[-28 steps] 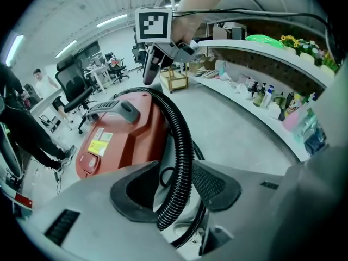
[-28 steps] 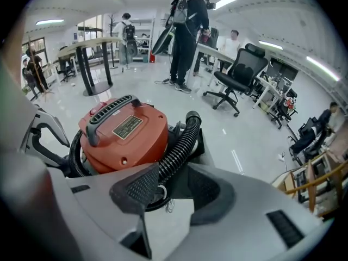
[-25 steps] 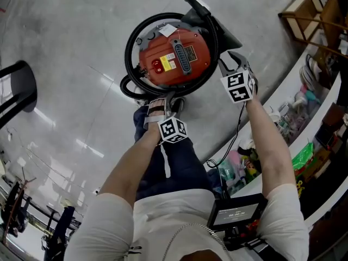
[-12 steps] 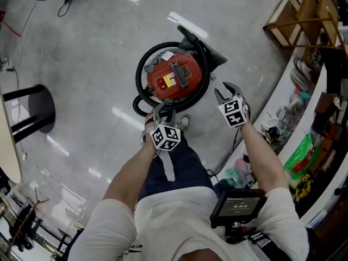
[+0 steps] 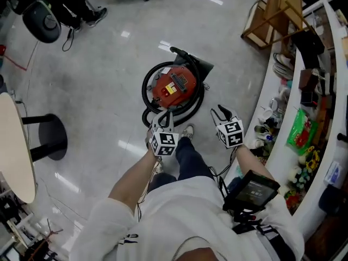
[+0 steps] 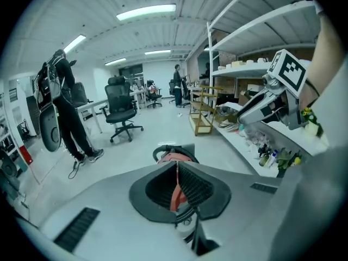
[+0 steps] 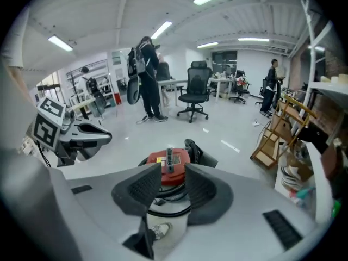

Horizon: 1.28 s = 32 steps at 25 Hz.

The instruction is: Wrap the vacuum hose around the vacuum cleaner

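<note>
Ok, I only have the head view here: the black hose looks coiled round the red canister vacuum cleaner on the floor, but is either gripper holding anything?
Observer: No. The left gripper has just closed; its own view shows its jaws meeting with nothing between them.
Operator: And the right one?
Observer: The right gripper has just been closing a little, yet its jaws stand apart and empty; the red canister vacuum cleaner shows beyond the gap.
Operator: Anyone nearby?
Observer: A person in dark clothes stands beside a black office chair, further off.
</note>
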{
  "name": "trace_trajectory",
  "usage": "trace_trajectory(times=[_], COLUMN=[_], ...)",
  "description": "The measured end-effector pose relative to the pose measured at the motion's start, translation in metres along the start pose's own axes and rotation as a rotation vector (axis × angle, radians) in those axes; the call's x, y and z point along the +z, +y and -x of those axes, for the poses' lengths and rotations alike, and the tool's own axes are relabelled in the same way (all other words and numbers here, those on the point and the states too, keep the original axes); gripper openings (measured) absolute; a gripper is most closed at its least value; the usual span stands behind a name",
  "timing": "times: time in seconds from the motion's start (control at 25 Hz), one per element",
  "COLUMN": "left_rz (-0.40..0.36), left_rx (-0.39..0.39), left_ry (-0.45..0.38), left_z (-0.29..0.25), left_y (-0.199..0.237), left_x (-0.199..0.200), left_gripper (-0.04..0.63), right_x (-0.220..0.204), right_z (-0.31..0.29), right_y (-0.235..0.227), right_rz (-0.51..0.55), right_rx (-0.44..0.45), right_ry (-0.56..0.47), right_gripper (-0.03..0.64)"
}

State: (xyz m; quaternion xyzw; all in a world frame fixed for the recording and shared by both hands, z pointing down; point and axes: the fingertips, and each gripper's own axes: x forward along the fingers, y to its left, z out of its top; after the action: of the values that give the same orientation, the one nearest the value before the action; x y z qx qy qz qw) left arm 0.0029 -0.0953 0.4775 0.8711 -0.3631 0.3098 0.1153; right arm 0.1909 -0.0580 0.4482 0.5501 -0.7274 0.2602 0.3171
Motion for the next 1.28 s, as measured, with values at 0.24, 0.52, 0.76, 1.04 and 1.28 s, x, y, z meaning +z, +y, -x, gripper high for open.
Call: trace_trajectory(times=[0.24, 0.52, 0.76, 1.04, 1.28], left_rz=[0.037, 0.063, 0.088, 0.075, 0.103], left_rx=[-0.064, -0.129, -0.201, -0.251, -0.234], left_ry=[-0.12, -0.23, -0.313, -0.364, -0.385], left_z=[0.095, 0.205, 0.271, 0.313, 0.331], left_y=[-0.005, -0.004, -0.012, -0.053, -0.082], left_x=[0.026, 0.041, 0.052, 0.061, 0.067], left_gripper=[0.003, 0.003, 0.003, 0.003, 0.003], right_x=[0.028, 0.035, 0.034, 0.019, 0.002], right_z=[0.087, 0.165, 0.213, 0.254, 0.287], right_y=[0.086, 0.185, 0.248, 0.274, 0.27], right_rz=[-0.117, -0.152, -0.146, -0.144, -0.136], right_rx=[-0.071, -0.112, -0.153, -0.153, -0.149], right_ry=[-0.168, -0.28, -0.338, -0.373, -0.399], right_gripper=[0.072, 0.023, 0.009, 0.005, 0.005])
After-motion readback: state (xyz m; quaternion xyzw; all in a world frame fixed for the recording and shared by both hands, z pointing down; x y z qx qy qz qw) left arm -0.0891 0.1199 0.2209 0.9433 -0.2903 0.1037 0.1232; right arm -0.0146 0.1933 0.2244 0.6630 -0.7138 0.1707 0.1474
